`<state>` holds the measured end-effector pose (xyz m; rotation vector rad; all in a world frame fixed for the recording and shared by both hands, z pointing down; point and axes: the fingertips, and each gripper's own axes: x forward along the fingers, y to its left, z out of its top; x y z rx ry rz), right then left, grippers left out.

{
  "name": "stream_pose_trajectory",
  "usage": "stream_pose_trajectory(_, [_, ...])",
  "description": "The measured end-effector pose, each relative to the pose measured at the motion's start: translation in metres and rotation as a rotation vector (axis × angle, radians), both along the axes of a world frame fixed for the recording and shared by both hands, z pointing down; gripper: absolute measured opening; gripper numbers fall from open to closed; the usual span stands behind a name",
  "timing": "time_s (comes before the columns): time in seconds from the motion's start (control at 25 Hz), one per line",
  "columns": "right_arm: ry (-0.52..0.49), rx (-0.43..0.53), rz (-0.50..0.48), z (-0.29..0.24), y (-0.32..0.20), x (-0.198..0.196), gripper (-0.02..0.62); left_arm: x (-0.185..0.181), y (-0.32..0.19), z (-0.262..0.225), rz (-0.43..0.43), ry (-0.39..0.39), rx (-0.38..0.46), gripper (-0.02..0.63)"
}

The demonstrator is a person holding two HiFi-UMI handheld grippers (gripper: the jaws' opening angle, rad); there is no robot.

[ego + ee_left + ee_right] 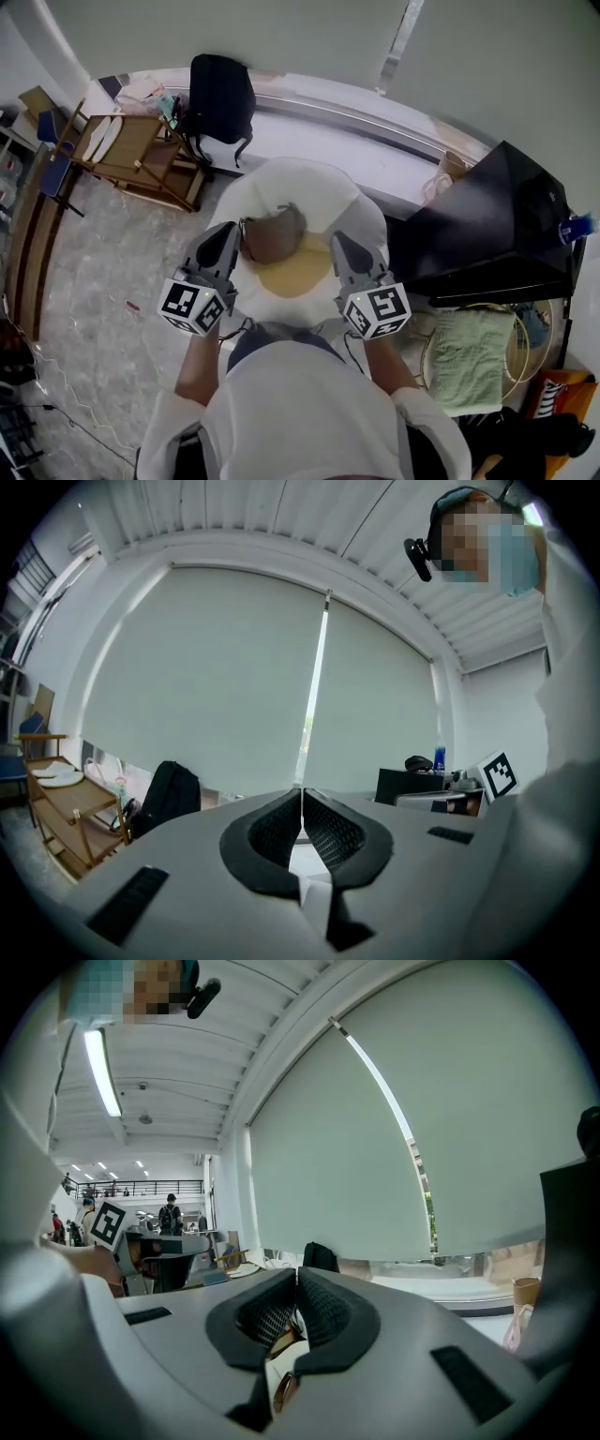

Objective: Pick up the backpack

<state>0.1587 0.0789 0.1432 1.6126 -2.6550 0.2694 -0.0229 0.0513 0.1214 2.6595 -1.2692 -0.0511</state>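
Note:
The black backpack (pixel 220 98) stands upright on the floor against the low window ledge, just right of a wooden cart. It also shows small and far off in the left gripper view, backpack (pixel 167 796), and in the right gripper view, backpack (pixel 319 1257). My left gripper (pixel 230 229) and right gripper (pixel 337 240) are held side by side in front of the person, well short of the backpack and pointing toward it. The left gripper (pixel 302 803) and the right gripper (pixel 297 1283) are both shut, with nothing between the pads.
A wooden cart (pixel 131 155) with plates stands left of the backpack. Under the grippers is a white rounded object (pixel 309 192). A black cabinet (pixel 487 225) and a wire basket with a green cloth (pixel 473 361) are on the right. The window ledge (pixel 375 131) runs behind.

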Motion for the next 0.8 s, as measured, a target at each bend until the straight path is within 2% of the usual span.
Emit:
stream_pose_trajectory(0.16, [0.004,-0.002,-0.039,0.004,-0.008,0.011,0.029,0.014,-0.002,0.004,-0.028,0.014,-0.005,0.035])
stream_pose_trajectory(0.36, [0.006,0.005,-0.037,0.003,-0.016,0.013,0.029,0.012,-0.009,0.011,-0.035,0.026,-0.016,0.035])
stream_pose_trajectory(0.56, [0.005,0.010,0.006,0.005,-0.030,0.009,0.029,0.012,-0.026,0.011,0.012,0.034,-0.006,0.035])
stream_pose_trajectory(0.8, [-0.011,0.009,0.069,0.006,-0.050,-0.014,0.029,-0.013,-0.048,0.014,0.070,0.013,-0.024,0.035])
